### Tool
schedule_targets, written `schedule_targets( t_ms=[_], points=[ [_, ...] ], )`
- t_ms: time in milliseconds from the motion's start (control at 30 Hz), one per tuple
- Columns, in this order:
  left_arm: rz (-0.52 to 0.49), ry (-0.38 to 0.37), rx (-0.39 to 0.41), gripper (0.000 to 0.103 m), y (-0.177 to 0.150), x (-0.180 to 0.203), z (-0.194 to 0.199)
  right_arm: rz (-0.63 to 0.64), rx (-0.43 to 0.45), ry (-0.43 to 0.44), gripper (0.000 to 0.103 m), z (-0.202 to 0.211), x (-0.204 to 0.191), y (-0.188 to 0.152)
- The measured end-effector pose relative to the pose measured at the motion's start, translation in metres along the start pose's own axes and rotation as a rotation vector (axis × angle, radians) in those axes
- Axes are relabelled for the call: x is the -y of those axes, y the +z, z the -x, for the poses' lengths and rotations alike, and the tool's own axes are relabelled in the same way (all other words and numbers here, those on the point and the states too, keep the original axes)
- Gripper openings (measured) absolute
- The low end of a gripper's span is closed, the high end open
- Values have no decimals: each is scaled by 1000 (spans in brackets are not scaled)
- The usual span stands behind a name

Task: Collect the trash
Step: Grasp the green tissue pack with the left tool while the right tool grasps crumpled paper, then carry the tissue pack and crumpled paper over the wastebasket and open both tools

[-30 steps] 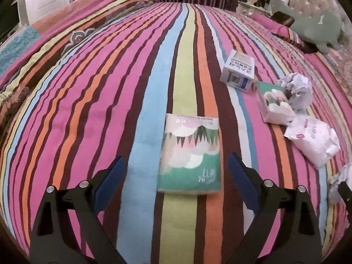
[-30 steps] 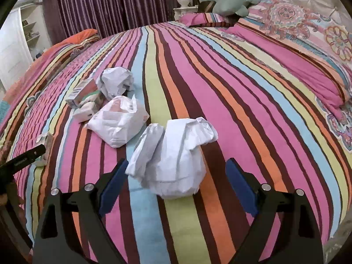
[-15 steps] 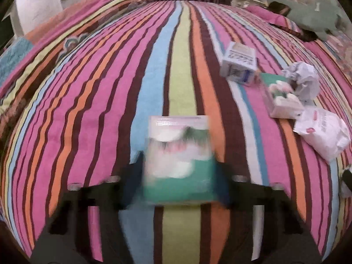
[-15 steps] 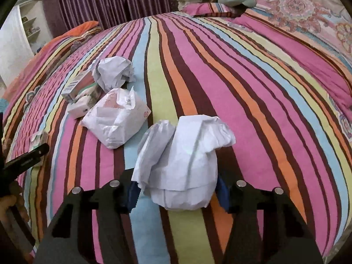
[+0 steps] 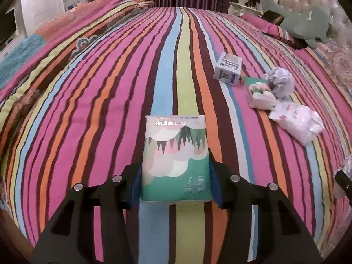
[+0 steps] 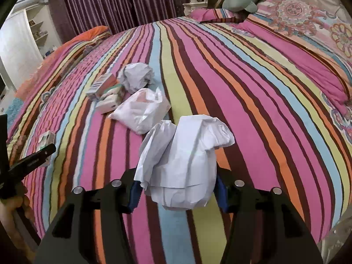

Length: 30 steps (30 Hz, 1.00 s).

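Observation:
My left gripper (image 5: 175,184) is shut on a green and white tissue pack (image 5: 175,156), its blue pads pressed on both sides, just above the striped bedspread (image 5: 110,88). My right gripper (image 6: 177,190) is shut on a crumpled white paper wad (image 6: 182,160). More trash lies on the bed: a small white box (image 5: 228,69), an opened tissue pack (image 5: 260,95), a crumpled paper ball (image 5: 280,80) and a white plastic bag (image 5: 297,121). The bag (image 6: 140,110), ball (image 6: 136,77) and box (image 6: 100,85) also show in the right wrist view.
A green plush toy (image 5: 308,22) and pink pillows lie at the headboard on the right. Purple curtains (image 6: 110,4) hang behind the bed. A white cabinet (image 6: 19,44) stands at the left. The left gripper's tool (image 6: 24,165) shows at the right view's left edge.
Both grippers moved forward and closed: the left onto the tissue pack, the right onto the paper wad. Both items now sit between the pads.

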<state>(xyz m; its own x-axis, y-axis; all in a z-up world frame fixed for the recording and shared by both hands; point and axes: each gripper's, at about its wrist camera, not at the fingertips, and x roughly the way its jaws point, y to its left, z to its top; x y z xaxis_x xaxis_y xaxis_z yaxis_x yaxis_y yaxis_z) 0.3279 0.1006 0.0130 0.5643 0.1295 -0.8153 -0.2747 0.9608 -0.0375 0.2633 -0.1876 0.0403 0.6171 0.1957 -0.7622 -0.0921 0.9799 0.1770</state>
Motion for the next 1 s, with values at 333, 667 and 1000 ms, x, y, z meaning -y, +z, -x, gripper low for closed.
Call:
schedule_targets(
  t_ms=[333,667,1000],
  points=[
    [-69,-56,24,50,-77,-3,72,20,2,81,52,52,-9,-52],
    [-119,-99,11,50,-158,1,124,19,-37,143,52,87,-25,-107],
    [-186,-94,-109,50,-247,9,129,-27,-229,153,52,82,-31,-179]
  ],
)
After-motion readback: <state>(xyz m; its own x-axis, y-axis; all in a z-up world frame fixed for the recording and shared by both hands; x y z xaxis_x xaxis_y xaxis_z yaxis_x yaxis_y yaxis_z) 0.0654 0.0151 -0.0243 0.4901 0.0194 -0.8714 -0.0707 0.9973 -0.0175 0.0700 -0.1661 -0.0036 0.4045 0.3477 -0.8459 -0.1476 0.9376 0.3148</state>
